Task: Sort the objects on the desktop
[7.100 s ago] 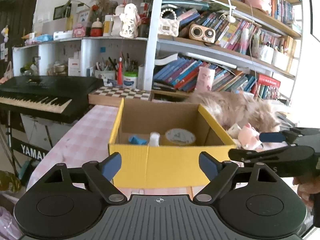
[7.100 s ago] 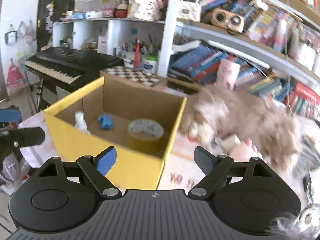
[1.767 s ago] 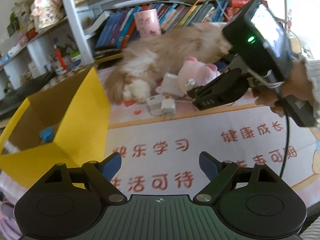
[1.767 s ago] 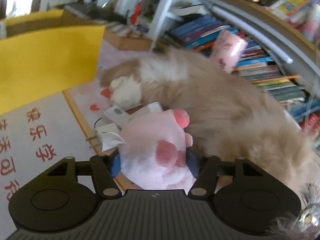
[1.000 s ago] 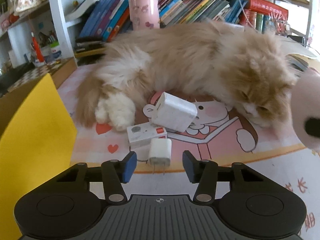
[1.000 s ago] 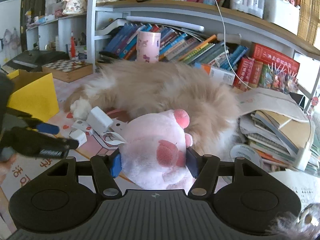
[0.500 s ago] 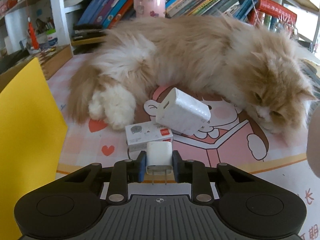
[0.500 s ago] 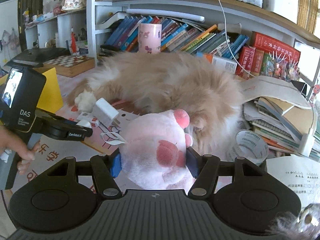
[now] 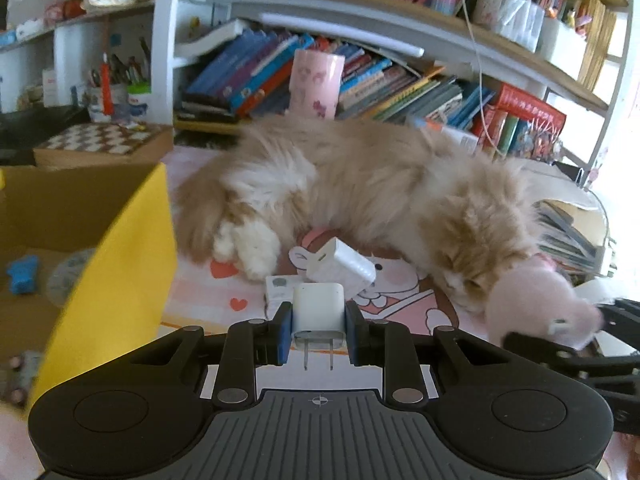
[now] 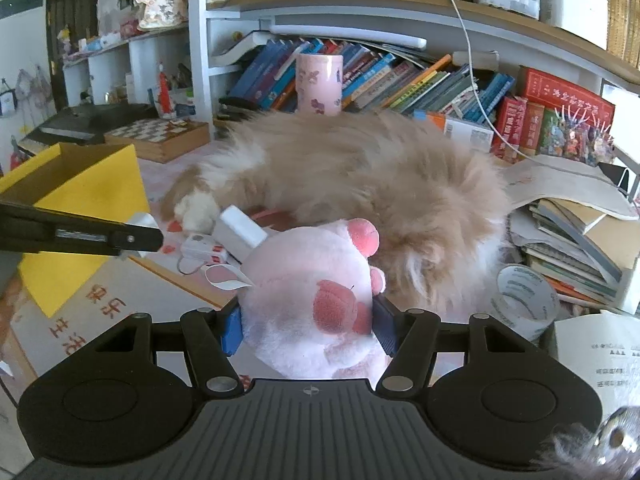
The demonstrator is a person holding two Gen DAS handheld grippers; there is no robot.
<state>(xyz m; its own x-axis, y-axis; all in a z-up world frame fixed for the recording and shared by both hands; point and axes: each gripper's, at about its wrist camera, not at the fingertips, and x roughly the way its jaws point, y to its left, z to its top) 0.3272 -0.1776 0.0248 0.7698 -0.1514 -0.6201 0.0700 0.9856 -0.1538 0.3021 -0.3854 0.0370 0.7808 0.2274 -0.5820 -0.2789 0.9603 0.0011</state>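
Plainly, little writing is legible: the bench [image 10: 60,320] mat carries large red Chinese characters, among them 乐 and 生, and the roll of clear tape [image 10: 526,300] has faint print too small to read. The yellow cardboard box [image 9: 120,264], open at the top, holds a blue item [image 9: 22,274] and a pale round item [image 9: 70,276], blurred. The left tool [image 9: 319,330] is clamped on a small white wall charger [image 9: 319,314], body pinched between the blue pads, two metal prongs pointing back toward the camera, raised clear of the bench. The right tool [image 10: 308,326] grips a pink plush pig [image 10: 312,300], pale with darker pink patches, also off the bench. A larger white adapter [image 9: 342,268] leans on a small white box [image 9: 278,290] just beside a long-haired cat [image 9: 380,192] lying along the bookshelf.
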